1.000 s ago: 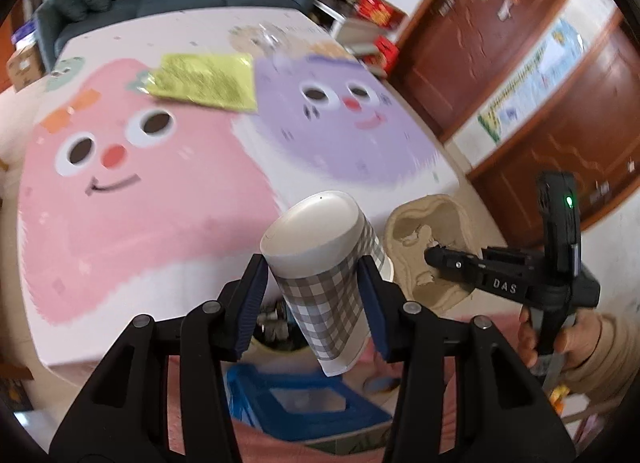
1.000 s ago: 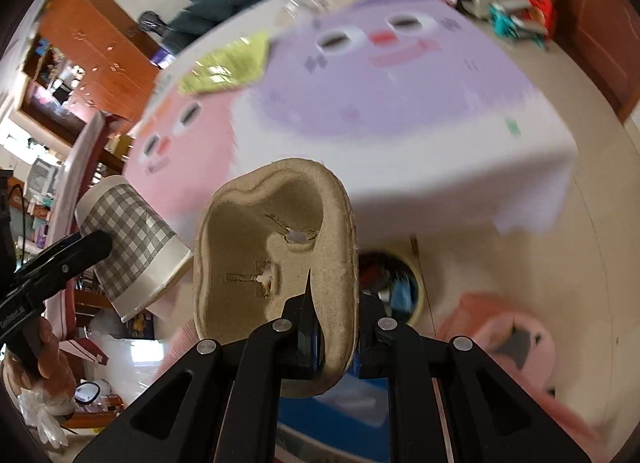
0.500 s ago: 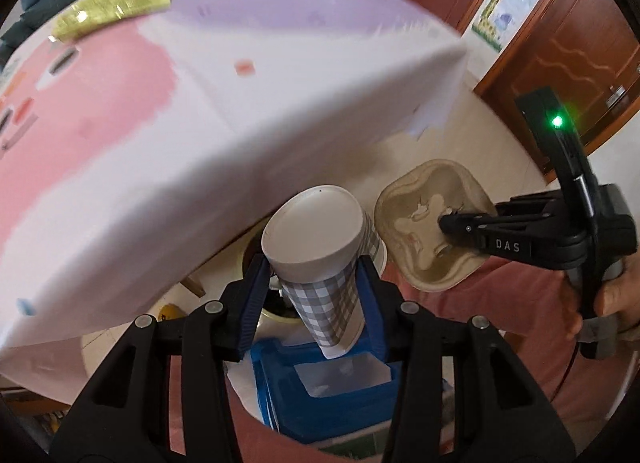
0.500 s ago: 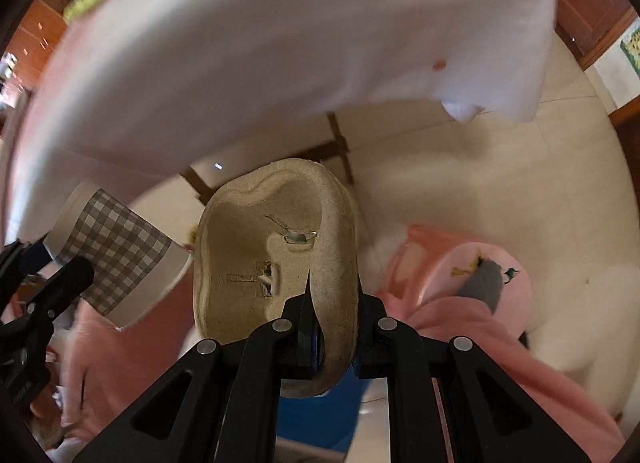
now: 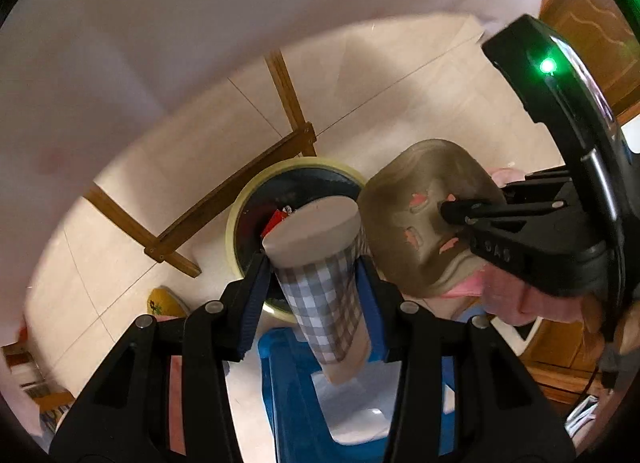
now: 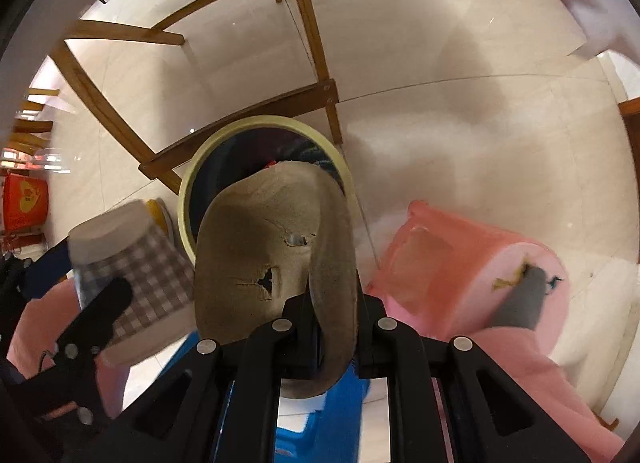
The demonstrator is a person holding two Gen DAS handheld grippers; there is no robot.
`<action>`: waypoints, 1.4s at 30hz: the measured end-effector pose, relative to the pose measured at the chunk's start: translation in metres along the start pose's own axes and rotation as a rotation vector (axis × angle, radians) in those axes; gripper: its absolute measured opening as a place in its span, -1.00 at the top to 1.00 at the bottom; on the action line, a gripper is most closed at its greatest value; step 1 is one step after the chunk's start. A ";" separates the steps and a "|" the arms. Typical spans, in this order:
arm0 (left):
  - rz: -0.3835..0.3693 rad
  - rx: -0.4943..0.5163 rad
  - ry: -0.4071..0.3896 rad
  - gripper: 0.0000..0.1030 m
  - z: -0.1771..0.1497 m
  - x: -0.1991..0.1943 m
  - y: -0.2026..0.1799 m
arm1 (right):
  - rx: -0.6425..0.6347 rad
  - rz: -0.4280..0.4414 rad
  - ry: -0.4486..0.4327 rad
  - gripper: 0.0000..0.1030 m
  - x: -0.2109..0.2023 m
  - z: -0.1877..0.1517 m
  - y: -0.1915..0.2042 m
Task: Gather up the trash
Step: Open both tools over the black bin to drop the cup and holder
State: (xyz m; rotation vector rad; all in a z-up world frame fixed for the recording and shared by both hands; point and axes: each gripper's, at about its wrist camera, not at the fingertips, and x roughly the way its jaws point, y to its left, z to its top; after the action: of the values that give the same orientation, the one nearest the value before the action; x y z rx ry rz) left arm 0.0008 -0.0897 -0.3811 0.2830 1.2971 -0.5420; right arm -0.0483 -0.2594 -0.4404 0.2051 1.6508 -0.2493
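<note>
Both my claws have dropped from above the counter to floor level beside it. My left claw (image 5: 316, 287) grips a checked paper cup (image 5: 320, 283); my right claw (image 6: 332, 327) is clenched on a moulded pulp tray (image 6: 272, 263). Both now hang over the yellow-rimmed bin (image 6: 188, 199), so dropping them looks next. Pale floor tiles (image 6: 460, 43), wooden counter legs (image 5: 288, 99), a blue stool (image 5: 288, 403) below.

Both wrist cameras look steeply down along their jaws from close above a round yellow-rimmed trash bin (image 5: 236, 223) (image 6: 188, 199) on the tiled floor (image 5: 360, 75) (image 6: 460, 135). Each view shares the bin, the wooden desk legs (image 5: 288, 95) (image 6: 308, 35), a blue stool (image 5: 280, 383) (image 6: 332, 415) nearest the lens, and the other gripper alongside.
</note>
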 end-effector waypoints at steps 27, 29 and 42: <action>0.004 -0.072 0.148 0.00 0.058 0.095 0.031 | 0.150 0.165 0.011 -0.08 0.083 0.042 -0.009; 0.001 -0.073 0.148 0.00 0.058 0.095 0.031 | 0.152 0.163 0.012 -0.08 0.083 0.042 -0.010; -0.037 -0.058 0.160 0.00 0.052 0.073 0.017 | 0.203 0.118 0.008 -0.08 0.065 0.035 -0.026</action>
State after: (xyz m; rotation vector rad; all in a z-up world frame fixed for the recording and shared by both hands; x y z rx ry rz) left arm 0.0660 -0.1169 -0.4397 0.2595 1.4732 -0.5201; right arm -0.0287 -0.2952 -0.5075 0.4561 1.6146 -0.3261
